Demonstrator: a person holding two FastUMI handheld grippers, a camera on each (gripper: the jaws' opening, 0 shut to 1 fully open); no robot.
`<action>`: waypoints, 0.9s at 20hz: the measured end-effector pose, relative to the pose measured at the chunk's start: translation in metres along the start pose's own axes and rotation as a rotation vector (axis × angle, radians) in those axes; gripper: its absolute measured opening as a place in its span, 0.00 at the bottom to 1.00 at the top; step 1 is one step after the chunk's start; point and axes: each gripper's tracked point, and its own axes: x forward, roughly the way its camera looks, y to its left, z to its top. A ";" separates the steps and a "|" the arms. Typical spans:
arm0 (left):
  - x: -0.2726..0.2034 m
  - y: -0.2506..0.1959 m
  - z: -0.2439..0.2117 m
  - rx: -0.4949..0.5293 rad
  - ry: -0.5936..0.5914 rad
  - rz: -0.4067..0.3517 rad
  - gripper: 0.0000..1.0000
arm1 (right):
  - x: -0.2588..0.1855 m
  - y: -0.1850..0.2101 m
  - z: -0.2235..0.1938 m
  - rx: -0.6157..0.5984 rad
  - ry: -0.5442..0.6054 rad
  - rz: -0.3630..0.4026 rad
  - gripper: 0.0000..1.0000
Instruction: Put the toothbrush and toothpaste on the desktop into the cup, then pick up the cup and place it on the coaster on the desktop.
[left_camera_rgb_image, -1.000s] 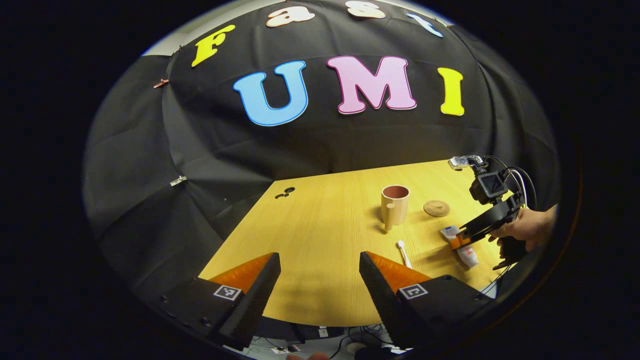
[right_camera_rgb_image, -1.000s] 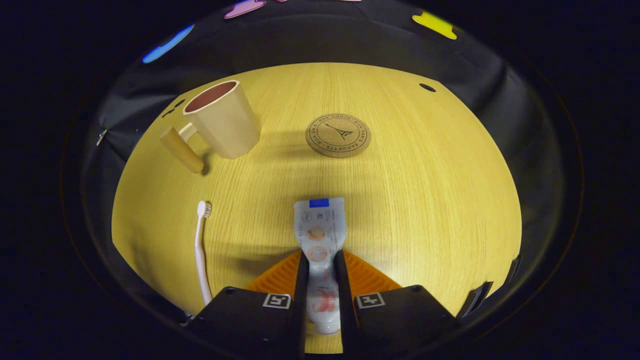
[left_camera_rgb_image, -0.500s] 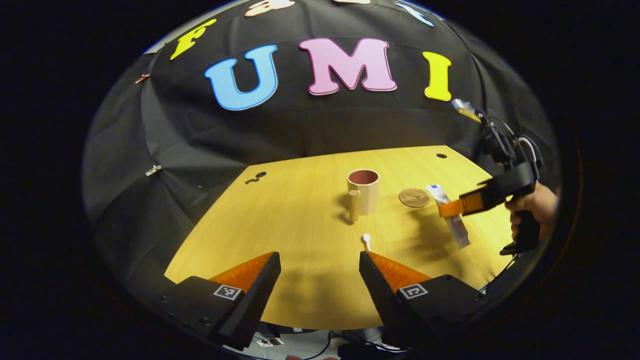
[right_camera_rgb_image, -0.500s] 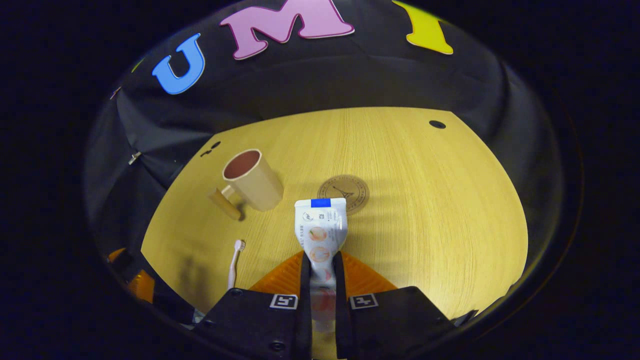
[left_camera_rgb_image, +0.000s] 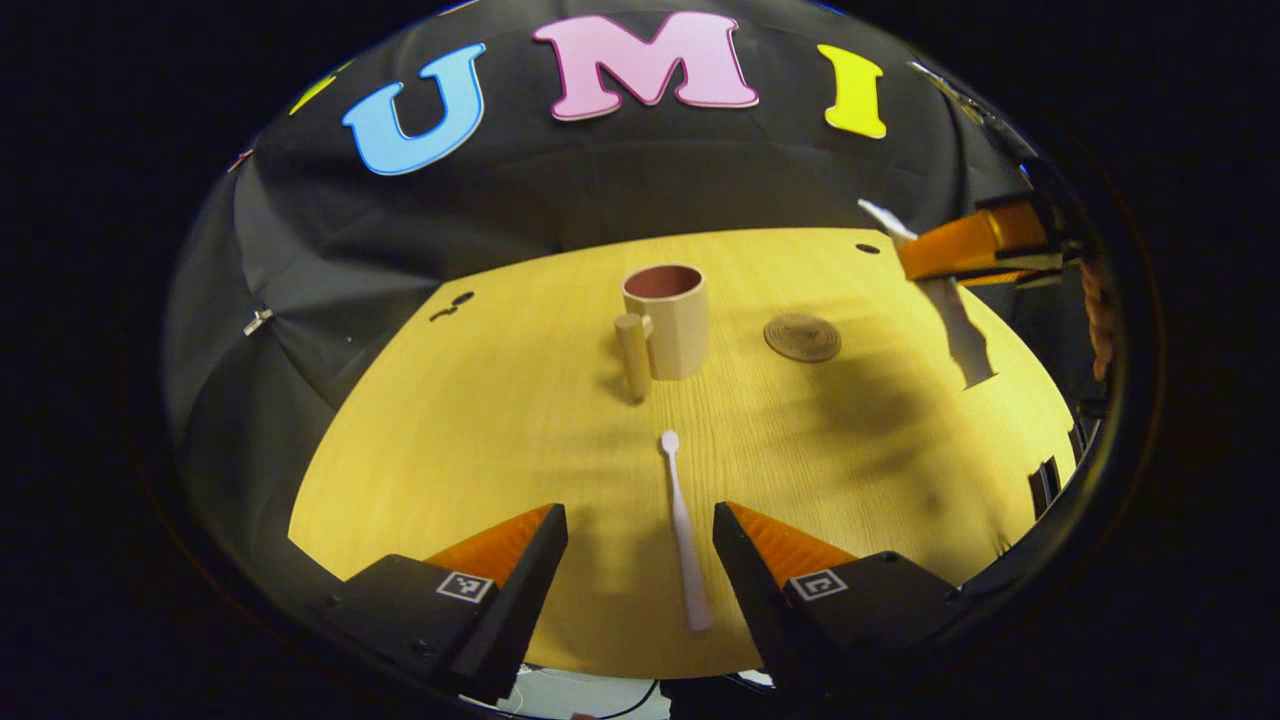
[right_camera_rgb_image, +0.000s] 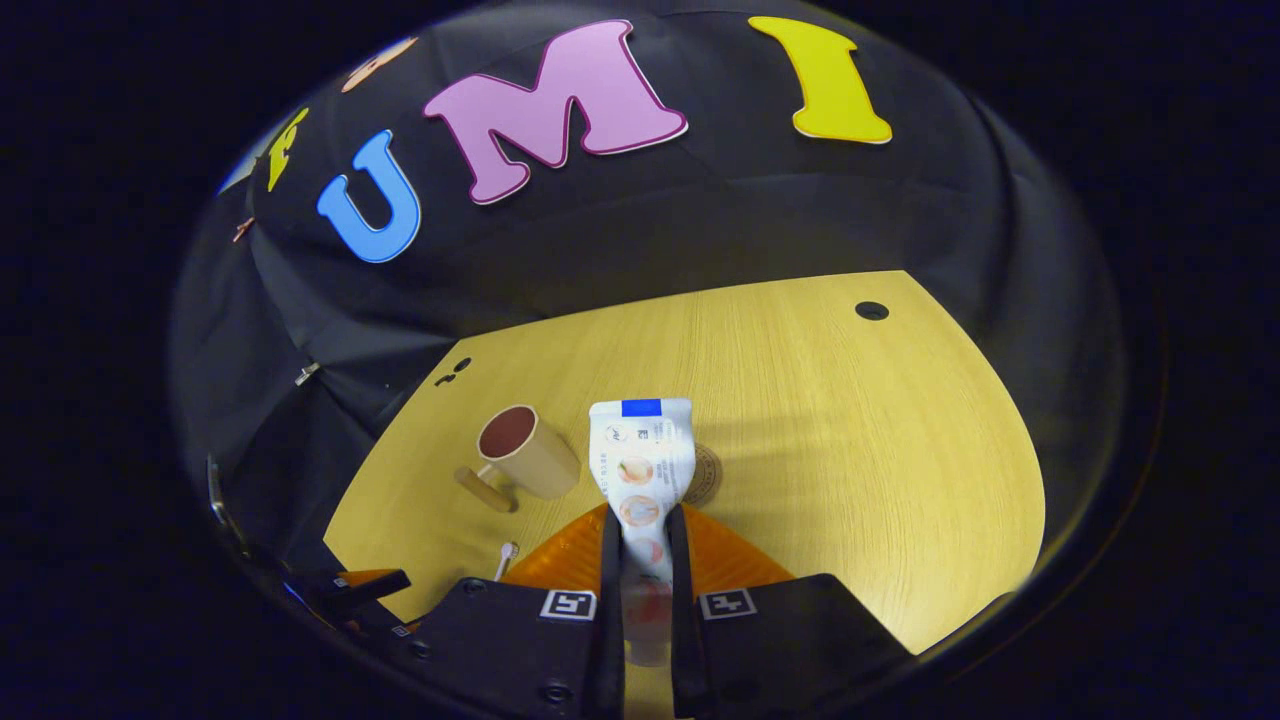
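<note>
The white squeezable toothpaste tube (right_camera_rgb_image: 640, 470) hangs pinched in the right gripper (right_camera_rgb_image: 640, 540), high above the beige plastic cup (right_camera_rgb_image: 527, 455); being limp, it could snag the rim. The slim white toothbrush (left_camera_rgb_image: 682, 525) lies near, between the left gripper's (left_camera_rgb_image: 640, 560) spread fingers.

A pale wooden desktop (left_camera_rgb_image: 480, 420) with a small round hole (right_camera_rgb_image: 871, 310) near its far right corner stands against draped black cloth (right_camera_rgb_image: 640, 230).

We see a matt wood-grain desktop (left_camera_rgb_image: 480, 420), a smooth plastic-looking cup (left_camera_rgb_image: 668, 318) (wooden-looking handle), a glossy toothpaste (right_camera_rgb_image: 640, 465) tube and a cork-like coaster (left_camera_rgb_image: 802, 337).
</note>
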 end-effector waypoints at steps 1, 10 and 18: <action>0.006 -0.002 -0.004 -0.003 0.015 -0.001 0.90 | -0.001 -0.004 0.001 -0.008 -0.001 -0.001 0.17; 0.051 -0.014 -0.016 -0.073 0.137 -0.006 0.72 | -0.002 -0.031 0.003 -0.004 0.002 -0.008 0.23; 0.066 -0.024 -0.021 -0.092 0.192 -0.055 0.60 | 0.004 -0.046 0.006 0.025 0.002 -0.020 0.17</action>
